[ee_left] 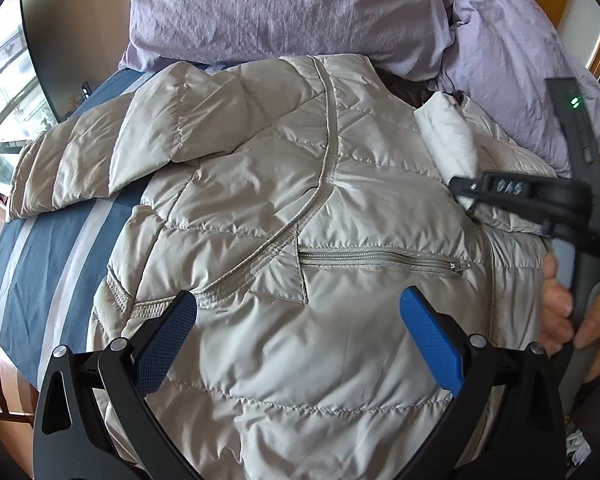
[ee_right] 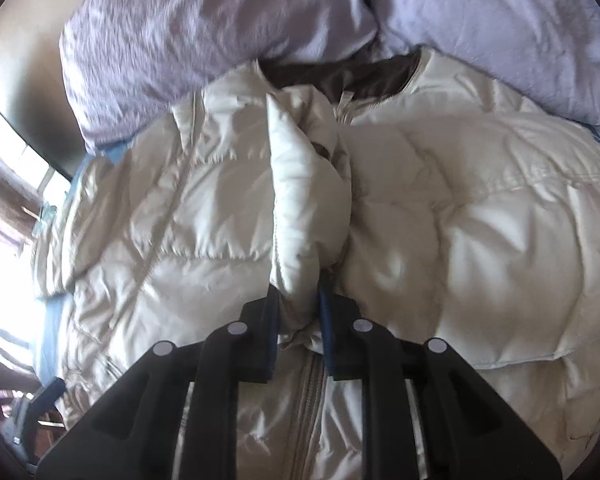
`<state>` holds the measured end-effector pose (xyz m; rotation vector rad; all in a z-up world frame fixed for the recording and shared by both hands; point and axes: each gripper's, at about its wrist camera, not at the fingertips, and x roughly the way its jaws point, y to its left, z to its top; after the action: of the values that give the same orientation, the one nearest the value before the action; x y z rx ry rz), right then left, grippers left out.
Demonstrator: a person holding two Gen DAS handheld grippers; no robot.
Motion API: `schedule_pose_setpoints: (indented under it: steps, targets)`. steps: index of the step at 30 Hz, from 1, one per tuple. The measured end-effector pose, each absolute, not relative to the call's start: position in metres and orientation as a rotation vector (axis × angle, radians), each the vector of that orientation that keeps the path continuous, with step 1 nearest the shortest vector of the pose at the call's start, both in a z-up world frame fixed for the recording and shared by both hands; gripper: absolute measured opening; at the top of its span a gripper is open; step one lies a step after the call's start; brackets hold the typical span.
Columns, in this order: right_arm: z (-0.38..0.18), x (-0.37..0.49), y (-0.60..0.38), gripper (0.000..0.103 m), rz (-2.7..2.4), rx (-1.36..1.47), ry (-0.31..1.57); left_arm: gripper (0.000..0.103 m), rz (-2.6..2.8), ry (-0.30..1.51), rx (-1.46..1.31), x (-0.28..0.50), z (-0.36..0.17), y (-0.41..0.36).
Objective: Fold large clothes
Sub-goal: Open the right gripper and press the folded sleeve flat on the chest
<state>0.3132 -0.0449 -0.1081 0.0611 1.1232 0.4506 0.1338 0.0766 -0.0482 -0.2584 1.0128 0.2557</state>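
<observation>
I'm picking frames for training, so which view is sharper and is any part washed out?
Left wrist view: sharp, evenly lit jacket. Right wrist view: softer, slightly blurred, window glare blowing out the left edge, jacket overexposed.

The left wrist view looks forward and down from just above the near hem of a pale beige quilted puffer jacket (ee_left: 300, 208), close over it, facing the far lilac crumpled duvet (ee_left: 284, 8). Its own blue-padded left gripper (ee_left: 300, 332) frames the near edge, and the black right gripper (ee_left: 466, 196) enters from the right.

The right wrist view sits lower and nearer, right over the jacket (ee_right: 480, 220), its right gripper (ee_right: 298, 308) at the near edge, facing the same duvet (ee_right: 220, 28) with a window at far left.

Both share the jacket's chest, collar and the duvet.
</observation>
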Motion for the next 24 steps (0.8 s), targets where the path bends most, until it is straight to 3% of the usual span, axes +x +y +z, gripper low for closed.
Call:
schedule_pose_setpoints:
  steps: [4, 11, 17, 24]
  targets:
    - [-0.098, 0.306, -0.049, 0.046, 0.491, 0.095, 1.101, 0.102, 0.251, 1.012, -0.252, 0.135, -0.048, 0.076]
    - [-0.066, 0.307, -0.071, 0.046, 0.472, 0.147, 0.997, 0.102, 0.235, 1.013, -0.242, 0.14, -0.047, 0.072]
    - [-0.077, 0.328, -0.087, 0.047, 0.32, 0.121, 0.992, 0.102, 0.228, 1.009, -0.229, 0.141, -0.047, 0.071]
    - [-0.101, 0.335, -0.072, 0.069, 0.248, 0.062, 1.011, 0.102, 0.242, 1.019, -0.23, 0.141, -0.049, 0.076]
